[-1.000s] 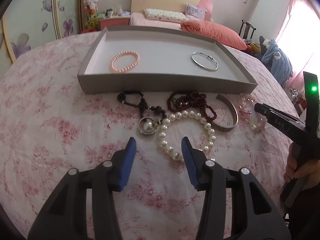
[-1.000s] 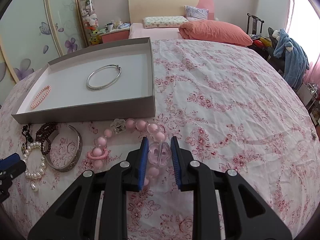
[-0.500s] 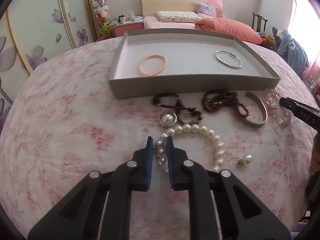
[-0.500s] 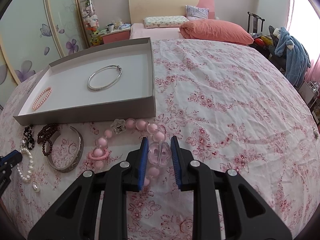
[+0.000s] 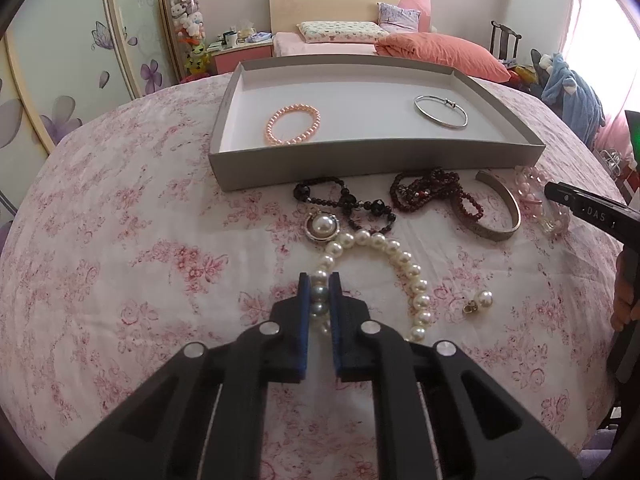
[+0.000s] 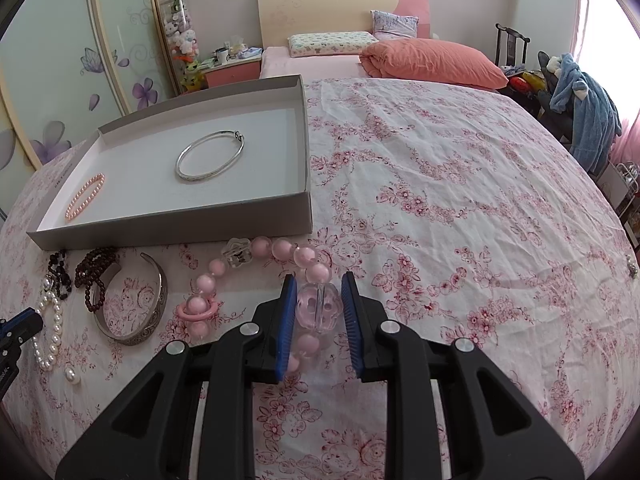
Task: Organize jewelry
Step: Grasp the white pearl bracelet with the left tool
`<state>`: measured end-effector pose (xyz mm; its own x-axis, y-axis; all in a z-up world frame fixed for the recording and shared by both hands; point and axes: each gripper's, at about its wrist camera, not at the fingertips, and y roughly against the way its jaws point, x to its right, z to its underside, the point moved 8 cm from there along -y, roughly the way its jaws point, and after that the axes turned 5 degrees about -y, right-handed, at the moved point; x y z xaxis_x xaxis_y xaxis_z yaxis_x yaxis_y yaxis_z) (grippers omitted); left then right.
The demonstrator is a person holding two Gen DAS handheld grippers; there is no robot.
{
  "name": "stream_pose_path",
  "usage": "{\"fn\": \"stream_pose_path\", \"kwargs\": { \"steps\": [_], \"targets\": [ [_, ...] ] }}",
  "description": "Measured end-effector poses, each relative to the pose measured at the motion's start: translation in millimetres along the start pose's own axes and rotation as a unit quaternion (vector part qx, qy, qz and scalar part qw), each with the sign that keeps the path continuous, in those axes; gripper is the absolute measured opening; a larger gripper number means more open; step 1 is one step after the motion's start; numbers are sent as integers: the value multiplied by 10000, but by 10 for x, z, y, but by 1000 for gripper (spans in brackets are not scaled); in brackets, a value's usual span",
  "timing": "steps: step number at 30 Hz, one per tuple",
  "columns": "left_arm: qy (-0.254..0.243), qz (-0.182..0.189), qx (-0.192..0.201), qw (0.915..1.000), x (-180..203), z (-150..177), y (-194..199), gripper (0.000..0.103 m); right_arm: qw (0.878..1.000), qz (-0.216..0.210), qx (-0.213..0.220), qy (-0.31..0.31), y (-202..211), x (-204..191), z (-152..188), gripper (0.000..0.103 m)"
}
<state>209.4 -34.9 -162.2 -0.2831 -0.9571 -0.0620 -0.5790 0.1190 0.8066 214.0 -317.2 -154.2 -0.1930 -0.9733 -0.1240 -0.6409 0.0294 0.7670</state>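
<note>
My left gripper (image 5: 319, 280) is shut on the white pearl bracelet (image 5: 400, 258), which lies on the floral cloth. My right gripper (image 6: 318, 285) is shut on the large clear pink bead of the pink bead bracelet (image 6: 276, 250). A grey tray (image 5: 372, 160) stands behind the loose jewelry and holds a peach bead bracelet (image 5: 292, 125) and a thin silver bangle (image 5: 440, 111). The same tray (image 6: 180, 228) shows at the left of the right wrist view. The pearl bracelet (image 6: 50, 328) shows there too.
Loose on the cloth in front of the tray lie a black bead bracelet with a pearl pendant (image 5: 340, 204), a dark red bead bracelet (image 5: 432, 192), a wide silver cuff (image 5: 500, 216) and a small pearl earring (image 5: 480, 300). A bed with pillows stands behind.
My left gripper has moved forward and closed on the pearl bracelet, dragging it slightly. My right gripper stays shut on the pink bead bracelet without moving.
</note>
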Motion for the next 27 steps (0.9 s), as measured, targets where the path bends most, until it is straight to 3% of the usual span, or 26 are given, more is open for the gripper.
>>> {"fn": "stream_pose_path", "kwargs": {
  "steps": [4,15,27],
  "targets": [
    [119,47,99,9999,-67,1,39,10,9997,-178,90,-168,60,30,-22,24],
    [490,449,882,9939,-157,-160,461,10,9927,-922,725,-266,509,-203,-104,24],
    [733,702,1267,9867,-67,-221,630,10,9831,-1467,1075,-226,806,-574,42,24]
  ]
}}
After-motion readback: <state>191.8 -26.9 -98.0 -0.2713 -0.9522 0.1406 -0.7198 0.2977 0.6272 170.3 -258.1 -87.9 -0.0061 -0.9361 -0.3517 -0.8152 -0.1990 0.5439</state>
